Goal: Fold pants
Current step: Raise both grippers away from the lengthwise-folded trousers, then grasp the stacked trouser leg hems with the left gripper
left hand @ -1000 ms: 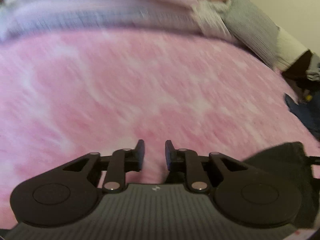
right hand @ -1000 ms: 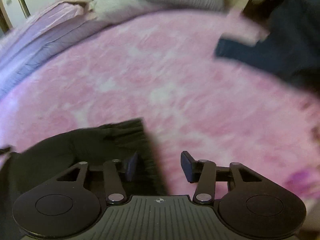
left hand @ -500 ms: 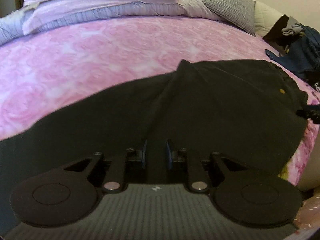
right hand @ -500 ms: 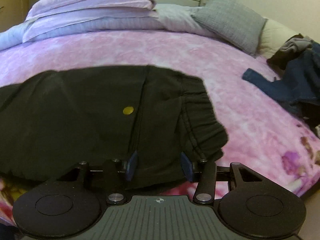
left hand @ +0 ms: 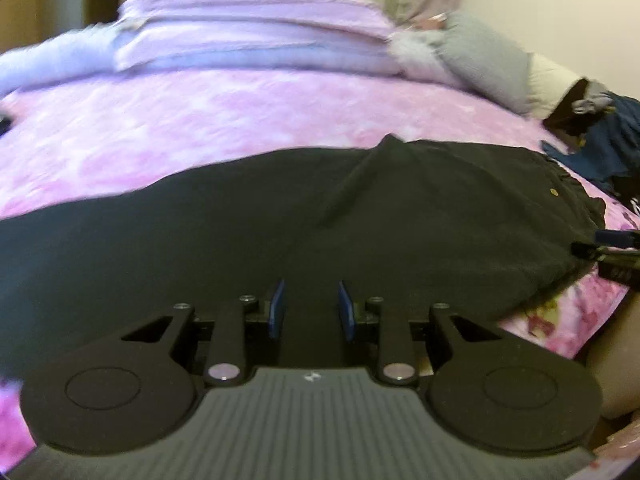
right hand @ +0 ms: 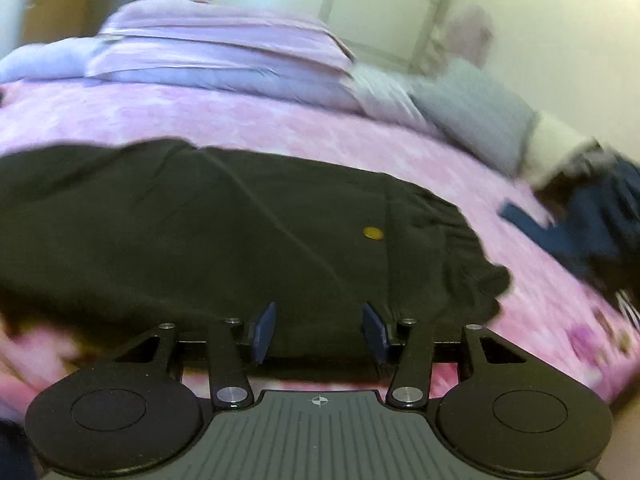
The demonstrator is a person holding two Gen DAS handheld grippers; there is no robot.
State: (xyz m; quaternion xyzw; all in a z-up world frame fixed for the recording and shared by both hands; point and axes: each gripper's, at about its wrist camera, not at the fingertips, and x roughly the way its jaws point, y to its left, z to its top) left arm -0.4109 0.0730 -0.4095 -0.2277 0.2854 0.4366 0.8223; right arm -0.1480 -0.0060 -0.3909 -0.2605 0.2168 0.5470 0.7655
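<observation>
Black pants (left hand: 280, 216) lie flat across the pink bed (left hand: 200, 120), waistband to my right. My left gripper (left hand: 311, 310) and right gripper (right hand: 318, 334) are both spread apart w/ nothing held, at the near edge. Looks like pre-fold stage; next I'd pinch the near hem & carry it over.

Both views are taken from low over the near edge of the bed (left hand: 200, 128), facing across it toward the stacked pillows (right hand: 216, 52). The left wrist view is set close above the black pants (left hand: 240, 220), just ahead of the left gripper (left hand: 311, 308). The waistband end is seen ahead of the right gripper (right hand: 320, 330). The pants, grey cushion (left hand: 484, 60) and blue clothing (right hand: 592, 232) are shared.
</observation>
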